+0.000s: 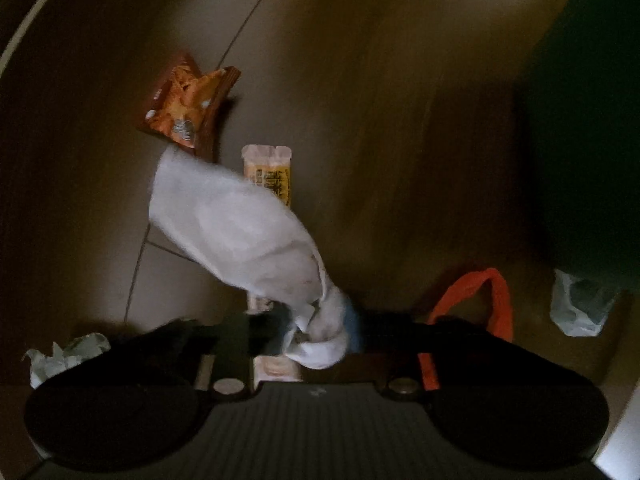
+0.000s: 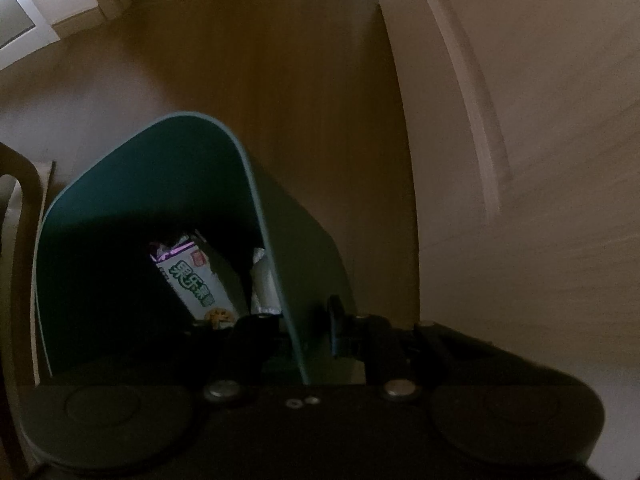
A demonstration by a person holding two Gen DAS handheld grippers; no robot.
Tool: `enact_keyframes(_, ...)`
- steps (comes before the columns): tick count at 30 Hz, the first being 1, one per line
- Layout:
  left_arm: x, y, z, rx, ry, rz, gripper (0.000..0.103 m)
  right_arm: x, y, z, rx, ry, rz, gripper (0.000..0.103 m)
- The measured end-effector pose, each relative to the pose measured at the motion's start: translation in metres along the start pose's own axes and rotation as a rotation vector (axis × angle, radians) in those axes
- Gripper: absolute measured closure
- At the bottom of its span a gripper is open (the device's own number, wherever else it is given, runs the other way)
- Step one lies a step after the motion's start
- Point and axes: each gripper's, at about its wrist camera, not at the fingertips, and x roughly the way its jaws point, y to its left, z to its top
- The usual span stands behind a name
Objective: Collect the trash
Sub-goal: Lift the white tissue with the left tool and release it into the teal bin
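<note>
Two tools are at work, one in each of my hands. My left tool (image 1: 320, 330) has its fingers pressed together on the twisted end of a crumpled white tissue (image 1: 236, 228), which hangs out in front of it above the brown wooden floor (image 1: 400, 100). Past the tissue an orange snack packet (image 1: 186, 106) lies on the floor, and just beside it a long pale biscuit wrapper with yellow print (image 1: 270, 172) runs toward my tool, partly hidden under the tissue. A wadded white paper scrap (image 1: 66, 356) sits at the lower left, close to the tool's body. To the right lie an orange plastic strip bent into a loop (image 1: 480, 296) and, farther right, a clear crumpled plastic bag (image 1: 576, 304) next to a dark shape that I cannot make out.

My right tool (image 2: 320, 332) pinches the rim of a dark green plastic waste bin (image 2: 132, 184), one finger inside the wall and one outside it. The bin is tilted, with its mouth toward the camera. Inside it lies a white snack wrapper with green lettering (image 2: 196, 280), and beside that a silvery foil wrapper (image 2: 262, 280). A pale wall (image 2: 540, 120) stands to the right of the bin.
</note>
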Motion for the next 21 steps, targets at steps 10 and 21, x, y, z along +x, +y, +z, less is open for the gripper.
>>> enact_keyframes(10,-0.078,0.019,0.008,-0.025,-0.008,0.063,0.086,-0.008,0.005,-0.009,0.097,-0.02,0.012,0.089)
enact_keyframes(21,-0.287,0.009,0.051,0.032,-0.198,-0.022,0.086,-0.029,0.03,-0.017,0.135,0.043,0.022,0.09)
